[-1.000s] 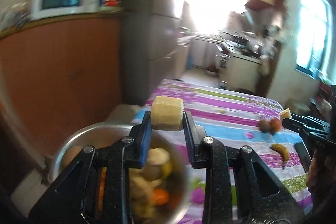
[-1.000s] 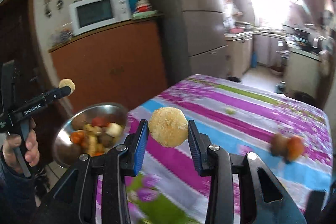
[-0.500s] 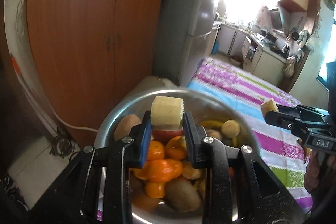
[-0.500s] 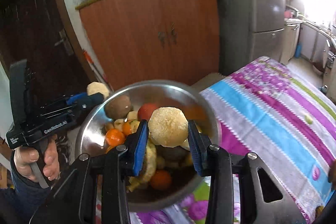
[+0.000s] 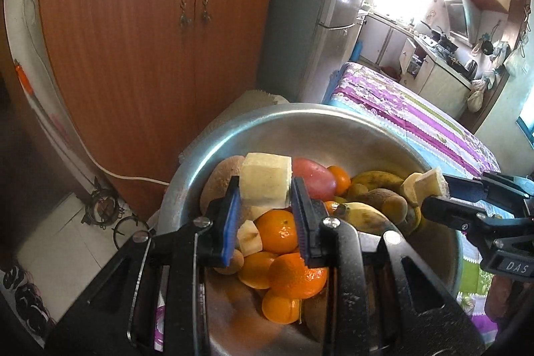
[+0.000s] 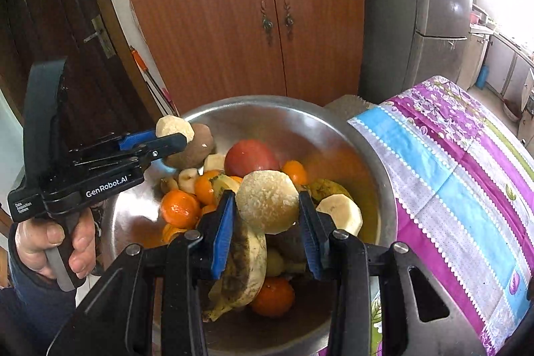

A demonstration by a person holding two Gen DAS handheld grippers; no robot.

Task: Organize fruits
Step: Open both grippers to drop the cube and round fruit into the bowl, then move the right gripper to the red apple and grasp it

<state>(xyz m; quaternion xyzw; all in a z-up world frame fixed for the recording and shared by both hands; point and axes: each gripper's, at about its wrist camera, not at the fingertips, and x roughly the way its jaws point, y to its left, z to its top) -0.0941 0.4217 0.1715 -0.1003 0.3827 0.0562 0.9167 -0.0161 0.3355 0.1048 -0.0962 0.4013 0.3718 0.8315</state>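
Note:
A steel bowl (image 5: 267, 122) (image 6: 283, 109) holds oranges (image 5: 277, 231), bananas (image 5: 370, 216), a red fruit (image 6: 250, 157) and brown fruits. My left gripper (image 5: 266, 186) is shut on a pale cut fruit chunk (image 5: 266, 179) and hovers over the bowl's left part. In the right wrist view the same left gripper (image 6: 173, 130) shows at the bowl's left rim, held by a hand (image 6: 50, 242). My right gripper (image 6: 267, 206) is shut on a round pale peeled fruit piece (image 6: 267, 201) above the bowl's middle. It enters the left wrist view as the right gripper (image 5: 430, 186), from the right.
The bowl sits at the end of a table with a striped purple, blue and white cloth (image 6: 450, 172). Behind stand an orange wooden cabinet (image 5: 150, 22) and a grey fridge (image 6: 434, 5). A white cable (image 5: 110, 172) runs down by the cabinet.
Both grippers have swung from over the table to above the bowl and come lower and closer to the fruit. Each still holds its piece.

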